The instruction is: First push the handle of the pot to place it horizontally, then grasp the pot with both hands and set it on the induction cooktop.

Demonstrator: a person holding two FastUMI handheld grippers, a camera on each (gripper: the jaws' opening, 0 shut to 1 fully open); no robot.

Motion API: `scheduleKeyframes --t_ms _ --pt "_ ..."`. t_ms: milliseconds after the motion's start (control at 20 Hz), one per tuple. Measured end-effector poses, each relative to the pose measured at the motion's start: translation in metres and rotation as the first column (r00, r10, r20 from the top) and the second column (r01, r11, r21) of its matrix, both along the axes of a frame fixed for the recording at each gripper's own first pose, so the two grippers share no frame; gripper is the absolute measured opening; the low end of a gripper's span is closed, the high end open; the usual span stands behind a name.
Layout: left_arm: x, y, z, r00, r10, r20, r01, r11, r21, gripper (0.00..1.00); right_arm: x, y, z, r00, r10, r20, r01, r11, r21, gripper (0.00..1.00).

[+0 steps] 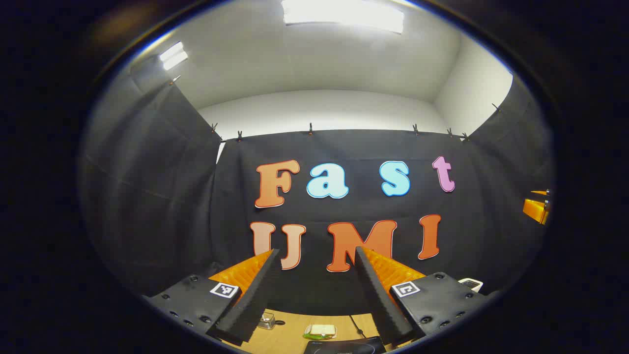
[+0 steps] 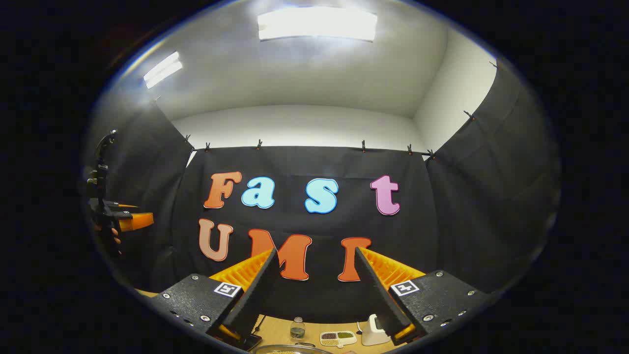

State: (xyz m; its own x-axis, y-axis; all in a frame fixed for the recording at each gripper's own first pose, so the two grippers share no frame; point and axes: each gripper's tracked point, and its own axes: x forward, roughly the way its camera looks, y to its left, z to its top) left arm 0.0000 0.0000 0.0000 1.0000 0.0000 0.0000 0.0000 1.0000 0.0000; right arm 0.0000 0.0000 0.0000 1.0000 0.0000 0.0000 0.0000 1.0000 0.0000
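Both grippers are raised and face the booth's back wall, with the table low in each view. My left gripper (image 1: 317, 250) is open and holds nothing. A dark glossy slab, the induction cooktop (image 1: 344, 346), peeks out at the bottom edge between its fingers. My right gripper (image 2: 315, 250) is also open and holds nothing. Below it a curved metal rim, apparently the pot (image 2: 290, 349), just shows; its handle is hidden. In the right gripper view the left gripper (image 2: 130, 221) appears far left, held by a hand. In the left gripper view the right gripper (image 1: 538, 206) appears at the far right edge.
On the wooden table (image 1: 290, 329) by the back wall stand a small glass jar (image 1: 266, 320) and a little dish (image 1: 320, 331), with a black cable (image 1: 356, 325) beside them. The right gripper view shows a small bottle (image 2: 297, 328), a compartment tray (image 2: 338, 338) and a white device (image 2: 373, 332).
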Motion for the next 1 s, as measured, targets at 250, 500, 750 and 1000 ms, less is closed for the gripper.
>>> scheduleKeyframes --t_ms 250,500,750,1000 --pt "0.002 0.004 -0.004 1.0 0.005 0.009 -0.005 1.0 0.005 0.99 0.002 0.007 -0.007 1.0 0.015 -0.002 -0.015 1.0 -0.002 0.95" --pt "-0.008 0.009 0.015 0.998 0.005 0.069 -0.006 1.0 0.008 0.98 0.005 0.014 -0.016 1.0 0.02 -0.02 -0.02 1.0 -0.004 0.95" --pt "-0.019 0.002 0.024 0.993 -0.022 0.112 0.023 1.0 -0.005 0.97 0.006 0.011 -0.023 1.0 0.006 -0.017 -0.006 1.0 -0.014 0.95" --pt "-0.014 -0.001 0.021 0.993 -0.03 0.113 0.031 0.999 -0.008 0.97 0.0 0.013 -0.044 0.998 0.01 -0.056 -0.011 1.0 -0.019 0.97"
